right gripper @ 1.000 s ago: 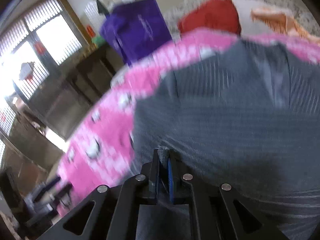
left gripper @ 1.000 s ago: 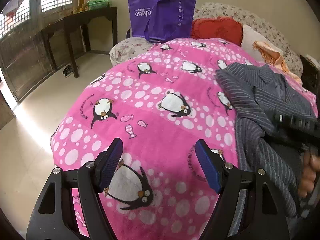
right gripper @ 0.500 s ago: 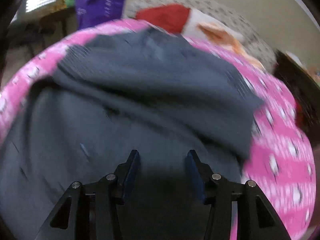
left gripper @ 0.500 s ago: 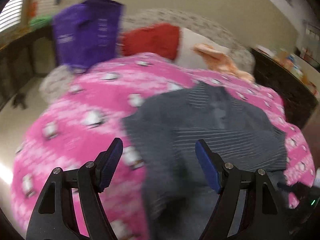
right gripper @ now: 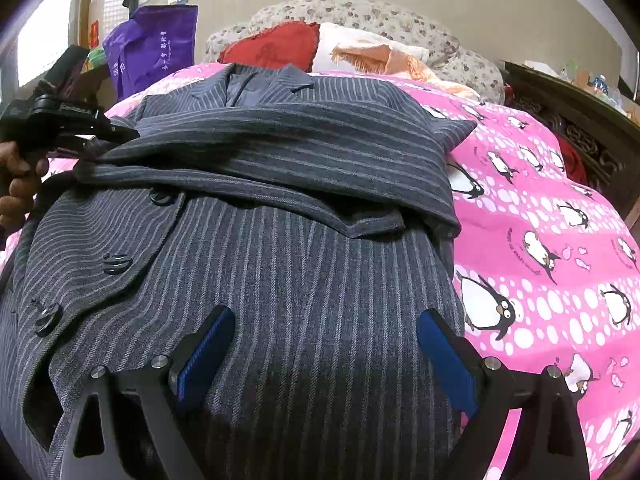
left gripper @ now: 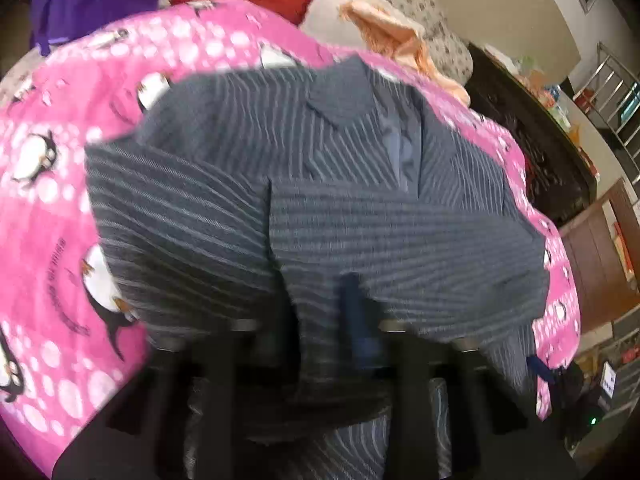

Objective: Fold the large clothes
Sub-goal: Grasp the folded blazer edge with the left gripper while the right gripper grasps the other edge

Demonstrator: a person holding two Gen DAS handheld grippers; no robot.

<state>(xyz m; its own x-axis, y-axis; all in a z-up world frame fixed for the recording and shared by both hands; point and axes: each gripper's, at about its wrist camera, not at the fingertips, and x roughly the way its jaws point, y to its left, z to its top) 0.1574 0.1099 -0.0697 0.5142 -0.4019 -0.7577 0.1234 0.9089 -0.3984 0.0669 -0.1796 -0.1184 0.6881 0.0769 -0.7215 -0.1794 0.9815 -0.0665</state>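
A grey pinstriped suit jacket (right gripper: 280,208) lies on a bed with a pink penguin blanket (right gripper: 540,240). Its sleeves are folded across the chest; several dark buttons show at the left front. My right gripper (right gripper: 324,356) is open and empty, its blue pads just above the jacket's lower front. In the left wrist view the jacket (left gripper: 360,208) fills the middle and my left gripper (left gripper: 344,320) is shut on a fold of its cloth. The left gripper also shows in the right wrist view (right gripper: 120,136) at the jacket's left edge.
A purple bag (right gripper: 156,48), a red cushion (right gripper: 272,48), a white pillow with an orange cloth (right gripper: 380,56) lie at the bed's head. A dark wooden bed frame (right gripper: 580,120) runs along the right side. The pink blanket (left gripper: 48,200) lies left of the jacket.
My right gripper has let go of the jacket and opened. My left gripper swung right from the bare blanket onto the jacket and shut on its cloth.
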